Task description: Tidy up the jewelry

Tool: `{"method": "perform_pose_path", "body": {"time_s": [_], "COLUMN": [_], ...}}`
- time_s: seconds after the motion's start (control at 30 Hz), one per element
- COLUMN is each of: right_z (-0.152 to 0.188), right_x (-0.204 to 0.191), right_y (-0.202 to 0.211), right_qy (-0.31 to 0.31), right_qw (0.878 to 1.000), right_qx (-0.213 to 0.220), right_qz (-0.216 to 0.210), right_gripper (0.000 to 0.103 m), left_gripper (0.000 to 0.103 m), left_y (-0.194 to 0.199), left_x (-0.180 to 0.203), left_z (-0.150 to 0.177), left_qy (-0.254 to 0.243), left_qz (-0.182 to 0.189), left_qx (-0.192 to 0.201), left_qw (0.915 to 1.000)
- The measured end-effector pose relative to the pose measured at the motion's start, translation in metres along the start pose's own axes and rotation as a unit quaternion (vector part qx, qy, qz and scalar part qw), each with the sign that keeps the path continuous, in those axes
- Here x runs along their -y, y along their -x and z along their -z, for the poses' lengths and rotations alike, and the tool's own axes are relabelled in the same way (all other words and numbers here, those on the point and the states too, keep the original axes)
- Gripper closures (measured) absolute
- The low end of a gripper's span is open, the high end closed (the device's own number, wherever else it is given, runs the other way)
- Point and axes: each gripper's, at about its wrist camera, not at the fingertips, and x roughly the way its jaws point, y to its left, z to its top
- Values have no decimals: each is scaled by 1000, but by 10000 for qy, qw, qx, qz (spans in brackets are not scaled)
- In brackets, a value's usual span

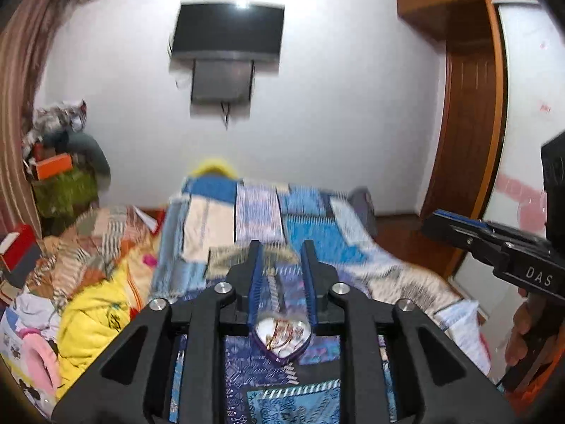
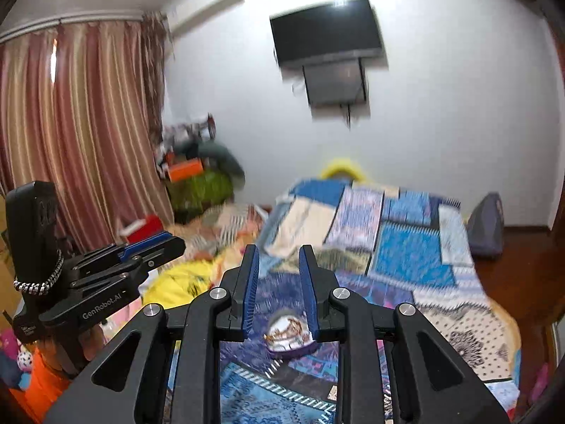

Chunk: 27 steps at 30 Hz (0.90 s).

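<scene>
A heart-shaped purple jewelry box [image 1: 281, 339] lies open on the blue patchwork bedspread [image 1: 310, 233], with thin gold jewelry tangled on its white lining. In the left wrist view it sits low, between the bases of my left gripper's fingers. My left gripper [image 1: 281, 247] is open and empty above it. In the right wrist view the same box [image 2: 289, 334] lies just below my right gripper [image 2: 279, 252], which is open and empty. Each gripper shows at the edge of the other's view: the right one [image 1: 459, 228] and the left one [image 2: 159, 242].
The bed [image 2: 406, 247] fills the middle. Piled clothes and a yellow cloth [image 1: 91, 311] lie on its left side. A dark TV [image 1: 227, 30] hangs on the far wall. Striped curtains [image 2: 70, 123] are at the left, a wooden wardrobe [image 1: 469, 106] at the right.
</scene>
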Motion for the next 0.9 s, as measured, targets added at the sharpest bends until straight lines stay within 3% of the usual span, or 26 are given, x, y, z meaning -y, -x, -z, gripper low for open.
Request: {"method": "perform_pose_path", "body": {"time_s": [0.07,0.1,0.17,0.23,0.33,0.53,0.9], "right_z": [-1,0,0,2,3,4,13], "right_x": [-7,-13,-19,-25,-30,-39,-37], "right_y": [16,26,38,49,56,58,68], "right_qy": [34,57,56,58,64,226,239], "right_qw": [9998,9994,9985,9970,9947,9902,9895], "right_qx": [205,340,533,733,923,1125,1145], "right_qz": [46,79,131,243,437,800,846], "right_gripper": [80,74,60,42,25,3,0], "left_gripper": [77,74,64,45,29,5,1], "left_y": [25,34,54,73,97,119,122], "left_x": [6,8,13,18,22,27,28], "left_z": [-4,-5,-6,-5,-4,0,6], "left_qy": [-14,-29,-62,-86,-64,-124,-90], "left_qz": [-47,-77,-146,-272,-401,-537,-678], "left_qx": [274,374,580,768,1007,1222,1247], "left_qw": [9996,9993,9982,9966,9941,9910,9898]}}
